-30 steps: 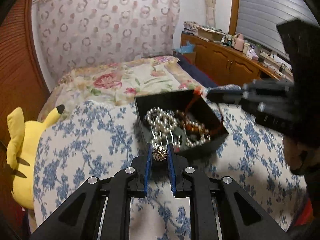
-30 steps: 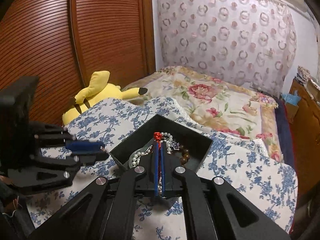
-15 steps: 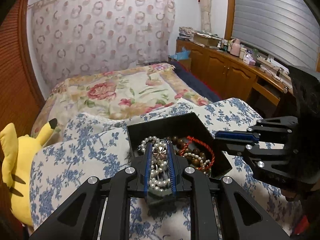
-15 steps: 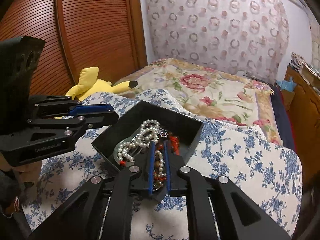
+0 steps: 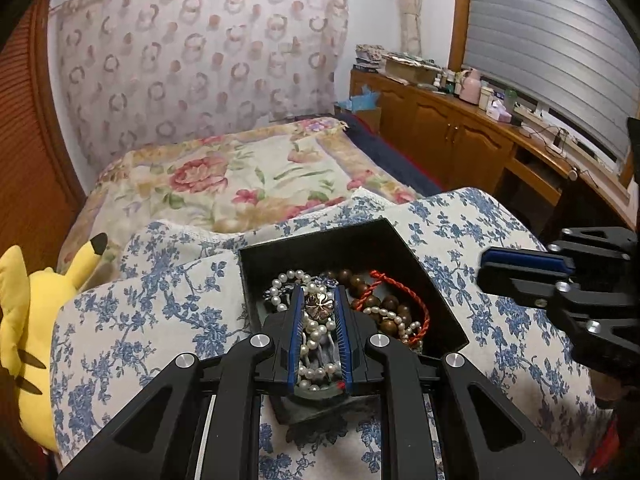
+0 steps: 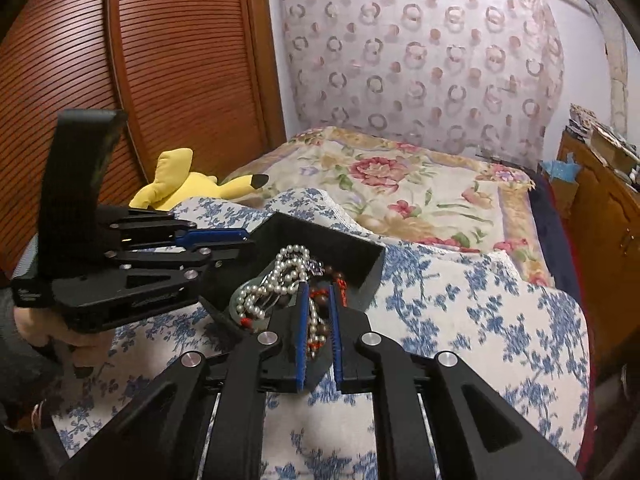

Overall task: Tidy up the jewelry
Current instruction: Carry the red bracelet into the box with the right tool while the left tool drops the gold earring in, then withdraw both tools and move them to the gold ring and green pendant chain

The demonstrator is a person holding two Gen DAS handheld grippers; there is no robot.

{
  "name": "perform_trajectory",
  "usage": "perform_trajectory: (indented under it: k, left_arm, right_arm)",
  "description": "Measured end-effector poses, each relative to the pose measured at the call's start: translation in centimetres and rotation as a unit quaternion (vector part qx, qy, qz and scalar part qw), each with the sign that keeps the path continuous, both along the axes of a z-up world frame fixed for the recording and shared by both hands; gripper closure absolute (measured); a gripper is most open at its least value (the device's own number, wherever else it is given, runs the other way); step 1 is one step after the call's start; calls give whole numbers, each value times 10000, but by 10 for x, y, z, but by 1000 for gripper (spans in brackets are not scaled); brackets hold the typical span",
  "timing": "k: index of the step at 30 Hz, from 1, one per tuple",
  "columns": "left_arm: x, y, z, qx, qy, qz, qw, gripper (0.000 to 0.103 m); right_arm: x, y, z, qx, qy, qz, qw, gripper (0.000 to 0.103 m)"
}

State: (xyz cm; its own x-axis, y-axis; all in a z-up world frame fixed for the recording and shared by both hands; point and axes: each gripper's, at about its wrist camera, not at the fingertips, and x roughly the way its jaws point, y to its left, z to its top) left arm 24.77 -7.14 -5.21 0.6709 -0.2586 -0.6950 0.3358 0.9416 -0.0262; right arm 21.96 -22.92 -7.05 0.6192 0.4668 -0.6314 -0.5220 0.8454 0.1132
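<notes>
A black open box [image 5: 384, 240] sits on a blue-flowered cushion and holds a pearl strand [image 5: 316, 336], brown wooden beads [image 5: 384, 304] and a red cord bracelet [image 5: 404, 288]. My left gripper [image 5: 318, 304] is over the box's near side, shut on a silver clover charm [image 5: 319, 305]. In the right wrist view the box [image 6: 360, 258] lies ahead with pearls [image 6: 288, 270] heaped inside. My right gripper [image 6: 319, 300] stands open and empty over the box's near corner; the red cord and beads [image 6: 314, 330] show between its fingers. Each gripper shows in the other's view.
A yellow plush toy [image 5: 24, 320] lies at the cushion's left edge. A floral bedspread [image 5: 240, 176] stretches behind the box. Wooden cabinets [image 5: 460, 140] with clutter run along the right wall. A slatted wooden door [image 6: 140, 80] stands on the left.
My right gripper, shut on the red cord a second ago, has lowered it into the box and opened. My left gripper has moved over the box, still holding the charm.
</notes>
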Motion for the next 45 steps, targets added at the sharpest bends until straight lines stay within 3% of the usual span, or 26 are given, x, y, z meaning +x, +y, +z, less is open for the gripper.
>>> perform_trajectory:
  k: [3, 4, 8, 17, 20, 22, 23, 34, 45]
  left_arm:
    - [0, -2, -2, 44, 36, -18, 10000, 84]
    - [0, -3, -3, 51, 51, -29, 10000, 72]
    - [-2, -4, -1, 102, -18, 32, 9999, 48]
    - [-32, 21, 3, 72, -98, 335, 9994, 14]
    - [-51, 30, 3, 170, -130, 384, 9990, 12]
    - [-61, 37, 3, 136, -99, 413, 9990, 12]
    - [-66, 41, 2, 112, -72, 454, 9989, 12]
    - [-110, 61, -15, 102, 237, 538, 9982, 11]
    - [-119, 48, -40, 14, 512, 370, 9980, 11]
  right_arm:
    - [-9, -9, -2, -66, 37, -88, 9999, 91]
    - [-10, -10, -2, -70, 47, -106, 9999, 91]
    - [-17, -17, -7, -90, 120, -202, 9997, 91]
    - [-42, -17, -14, -223, 103, -134, 9996, 92]
    - [-50, -14, -18, -259, 107, -94, 9996, 91]
    - [-56, -13, -22, -194, 163, -72, 9997, 75]
    - [-59, -13, -25, -174, 183, -55, 9997, 73]
    - [-82, 1, -47, -310, 511, 319, 9977, 73]
    - [-86, 17, -71, -758, 748, 535, 9929, 73]
